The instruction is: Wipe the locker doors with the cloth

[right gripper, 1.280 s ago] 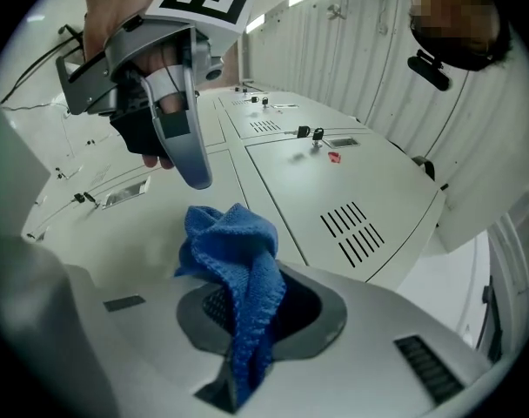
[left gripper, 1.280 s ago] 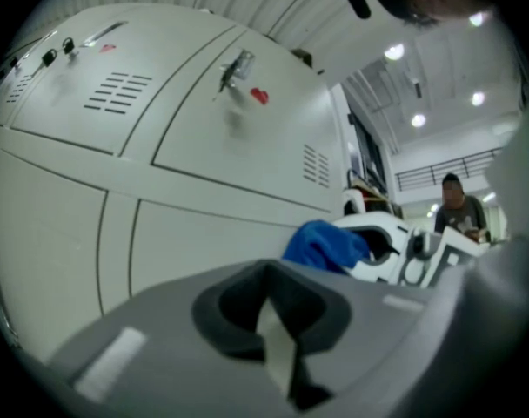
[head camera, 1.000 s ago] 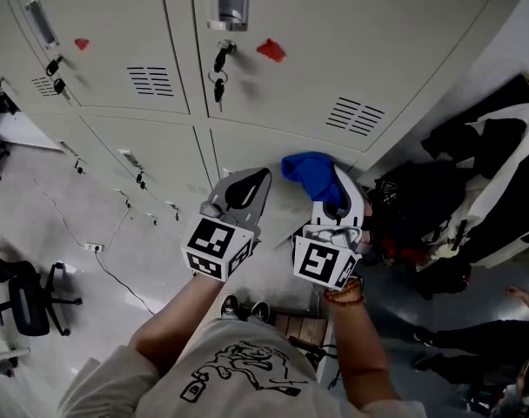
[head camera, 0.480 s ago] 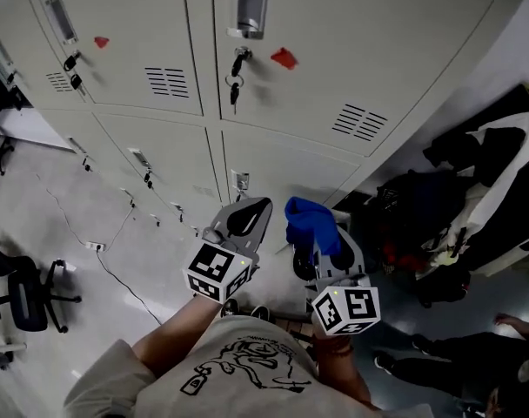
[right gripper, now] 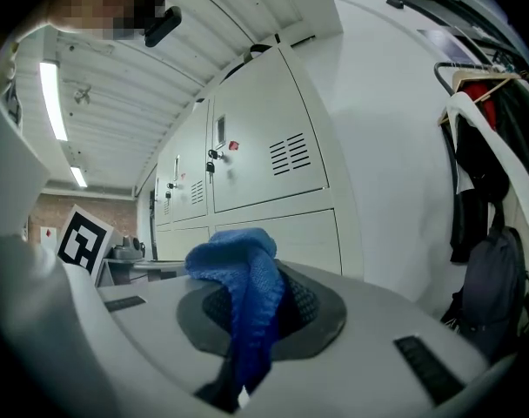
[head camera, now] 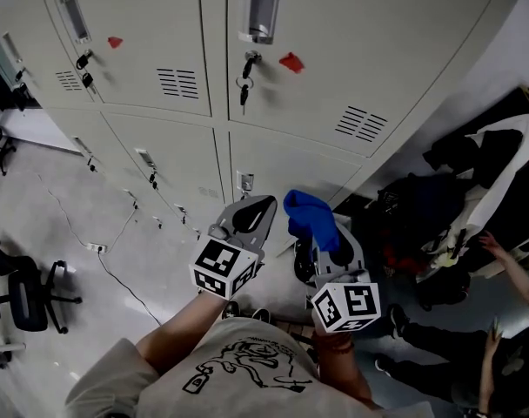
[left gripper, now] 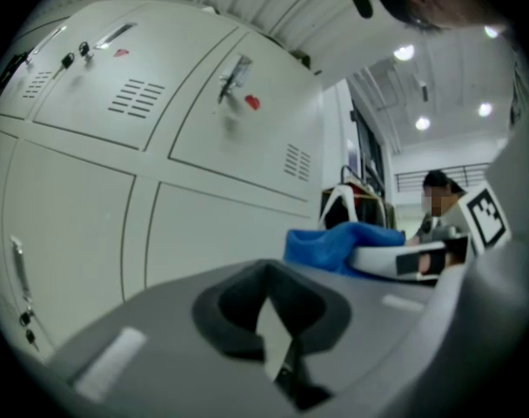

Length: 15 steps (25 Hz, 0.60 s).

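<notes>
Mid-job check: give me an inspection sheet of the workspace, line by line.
Surface: locker doors shut, pale grey; no dirt can be made out from here.
Job's things: blue cloth, bunched, held off the doors.
Clutter: keys hanging in one lock; red tag beside them.
Grippers: left gripper shut, empty; right gripper shut on the cloth.
Cables: cable trailing over the floor at left.
Surroundings: chair at left; dark clothes heaped at right; another person's arm at right.
</notes>
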{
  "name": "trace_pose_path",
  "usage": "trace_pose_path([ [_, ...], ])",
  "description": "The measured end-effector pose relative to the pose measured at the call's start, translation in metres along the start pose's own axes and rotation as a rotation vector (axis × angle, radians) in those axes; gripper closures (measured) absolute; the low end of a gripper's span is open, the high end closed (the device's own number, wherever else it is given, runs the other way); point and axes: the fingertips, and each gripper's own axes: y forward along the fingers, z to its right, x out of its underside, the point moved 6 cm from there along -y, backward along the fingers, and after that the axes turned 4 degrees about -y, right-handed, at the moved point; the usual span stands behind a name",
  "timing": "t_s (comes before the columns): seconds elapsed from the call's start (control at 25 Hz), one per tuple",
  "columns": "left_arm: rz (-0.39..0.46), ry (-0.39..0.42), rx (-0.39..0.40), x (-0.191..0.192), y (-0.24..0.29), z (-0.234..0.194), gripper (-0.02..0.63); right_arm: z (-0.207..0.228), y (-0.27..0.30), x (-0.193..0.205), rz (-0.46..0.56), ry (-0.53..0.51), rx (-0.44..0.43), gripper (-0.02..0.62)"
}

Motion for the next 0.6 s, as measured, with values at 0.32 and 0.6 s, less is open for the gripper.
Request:
trace_pose_path([
  [0.32,-0.003,-0.012,-0.006,0.0026,-0.0052,-0.0004,0.607,-0.0046,-0.0043,-0.0033,0.010,0.002,-0.007,0.549],
  [0.6,-0.001,-0.018,-0.005,0.0031,-0.0060,-0.0002,0.607,-0.0062,-0.0061,-0.0016,0.005,0.007,-0.009,0.549],
])
